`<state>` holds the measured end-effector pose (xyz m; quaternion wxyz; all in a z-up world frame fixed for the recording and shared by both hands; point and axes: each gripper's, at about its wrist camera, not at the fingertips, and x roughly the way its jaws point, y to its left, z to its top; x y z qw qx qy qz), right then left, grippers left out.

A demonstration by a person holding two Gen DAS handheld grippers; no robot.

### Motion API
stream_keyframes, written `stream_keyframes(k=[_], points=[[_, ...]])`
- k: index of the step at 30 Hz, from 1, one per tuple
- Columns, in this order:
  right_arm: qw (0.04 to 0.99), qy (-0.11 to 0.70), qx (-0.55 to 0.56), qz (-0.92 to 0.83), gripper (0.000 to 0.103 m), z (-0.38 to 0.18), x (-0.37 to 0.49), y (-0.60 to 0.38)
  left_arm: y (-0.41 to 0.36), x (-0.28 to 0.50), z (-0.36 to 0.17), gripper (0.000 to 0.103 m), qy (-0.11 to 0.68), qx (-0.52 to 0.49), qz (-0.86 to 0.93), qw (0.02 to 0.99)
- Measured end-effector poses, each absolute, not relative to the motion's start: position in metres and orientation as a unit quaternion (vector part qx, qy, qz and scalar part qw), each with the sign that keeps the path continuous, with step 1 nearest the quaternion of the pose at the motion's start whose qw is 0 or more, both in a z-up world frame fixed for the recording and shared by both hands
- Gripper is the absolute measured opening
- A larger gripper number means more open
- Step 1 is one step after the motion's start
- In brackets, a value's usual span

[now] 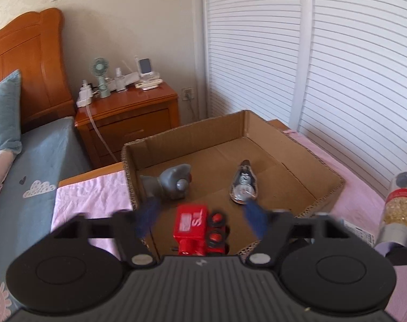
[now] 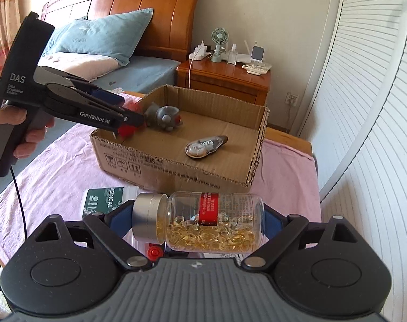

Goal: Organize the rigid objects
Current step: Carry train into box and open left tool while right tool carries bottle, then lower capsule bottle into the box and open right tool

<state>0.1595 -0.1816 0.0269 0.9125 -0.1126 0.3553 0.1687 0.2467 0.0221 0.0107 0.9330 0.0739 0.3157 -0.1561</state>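
An open cardboard box [image 1: 297, 145] [image 2: 176, 166] sits on a pink cloth. In it lie a grey toy [image 1: 173, 182] [image 2: 164, 116], a correction-tape dispenser [image 1: 243, 183] [image 2: 204, 146] and a red toy train [image 1: 200, 230]. My left gripper [image 1: 200, 214] [image 2: 128, 120] hangs over the box's near left corner, open, blue fingers [image 1: 147, 214] blurred, with the train below and between them, not touching. My right gripper [image 2: 195, 220] is shut on a clear pill bottle [image 2: 203, 221] [image 1: 399, 212] with a silver cap, held sideways before the box.
A white and green "MEDICAL" bottle [image 2: 106, 202] lies on the cloth [image 2: 55, 177] in front of the box. A small red part [image 2: 153, 252] shows under the pill bottle. A bed [image 1: 29, 166], a wooden nightstand [image 1: 131, 118] and white louvred doors [image 1: 351, 67] surround the area.
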Motion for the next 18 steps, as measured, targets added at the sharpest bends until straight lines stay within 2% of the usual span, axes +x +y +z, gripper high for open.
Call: stream_keyframes(k=[1, 18], points=[[0.913, 0.355, -0.112, 0.169, 0.096, 0.027, 0.161, -0.181, 0.024, 0.243, 0.012, 0.102, 0.307, 0.069, -0.147, 0.938], [0.918, 0.349, -0.085, 0.169, 0.096, 0.049, 0.204, -0.17, 0.037, 0.15, 0.011, 0.102, 0.337, 0.061, -0.088, 0.935]])
